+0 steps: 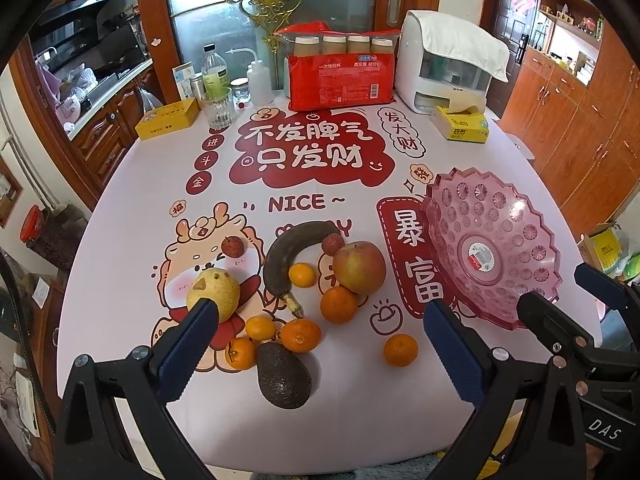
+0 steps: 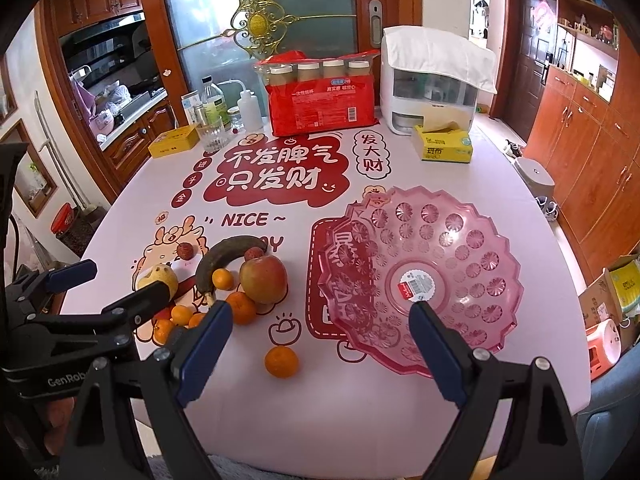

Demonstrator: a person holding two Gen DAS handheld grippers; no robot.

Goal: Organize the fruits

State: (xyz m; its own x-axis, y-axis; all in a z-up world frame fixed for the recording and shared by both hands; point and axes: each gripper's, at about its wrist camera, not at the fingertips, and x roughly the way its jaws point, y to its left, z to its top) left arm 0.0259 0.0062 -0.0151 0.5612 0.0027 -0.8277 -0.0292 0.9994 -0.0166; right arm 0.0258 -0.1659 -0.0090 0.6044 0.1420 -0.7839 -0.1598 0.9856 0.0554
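Counter [image 1: 344, 412]: white printed cloth, carrying everything.
Pink scalloped plastic fruit tray [image 2: 472, 240]: sitting empty, right of the fruit.
Loose fruit pile [image 1: 304, 292]: lying left of tray.
Left gripper [image 1: 320, 344]: hovering released over dark avocado [image 1: 283, 376].
Right gripper [image 2: 320, 344]: hovering released above lone orange tangerine [image 2: 281, 361].

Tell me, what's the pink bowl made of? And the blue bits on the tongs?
The pink bowl looks like clear tinted plastic: glossy, see-through to the tablecloth print, with moulded flower dimples, though it could be glass. The blue pads on the tongs look like matte, ribbed rubber or soft plastic.
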